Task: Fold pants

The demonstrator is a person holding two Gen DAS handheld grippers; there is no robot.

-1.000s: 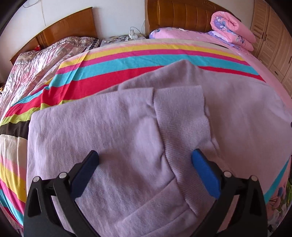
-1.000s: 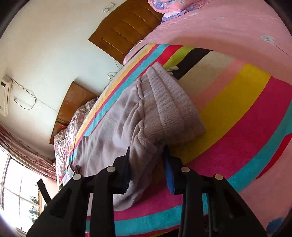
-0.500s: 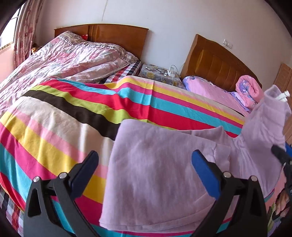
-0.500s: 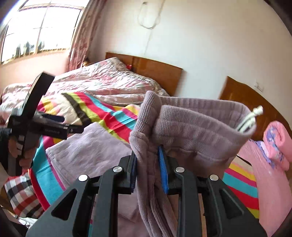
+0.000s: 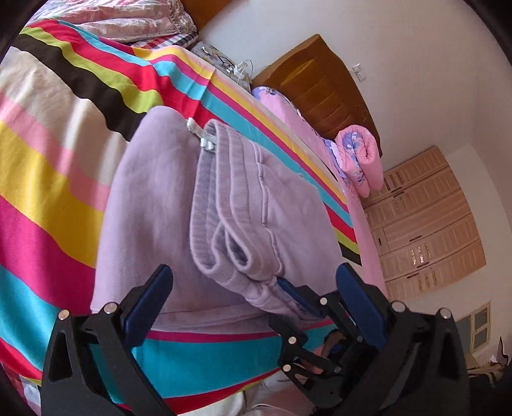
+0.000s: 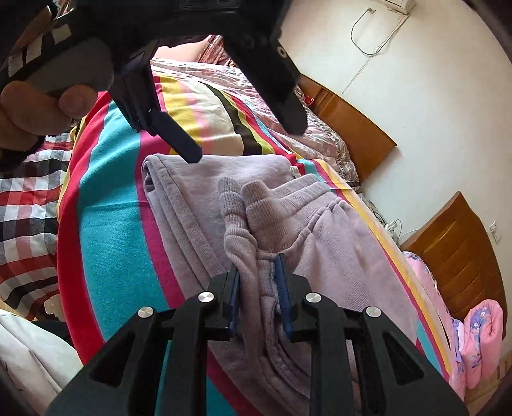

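Lilac pants (image 5: 166,204) lie folded on the striped bedspread (image 5: 44,179). The ribbed waistband (image 5: 224,208) with its grey drawstring (image 5: 200,132) lies on top of the folded legs. My right gripper (image 6: 257,275) is shut on the waistband end (image 6: 256,220) and shows in the left wrist view (image 5: 292,294) at the pants' near edge. My left gripper (image 5: 252,288) is open and empty, just above the near edge; it shows in the right wrist view (image 6: 246,140) above the pants' far corner.
A rolled pink quilt (image 5: 361,156) and wooden headboard (image 5: 323,92) lie beyond the pants. A second bed with a shiny quilt (image 5: 140,22) stands at the far left. A checked cloth (image 6: 28,204) hangs at the bed's near side. Wardrobe doors (image 5: 425,220) stand at right.
My right gripper has carried the waistband across and down onto the folded legs. My left gripper has stayed open and swung closer over the near edge.
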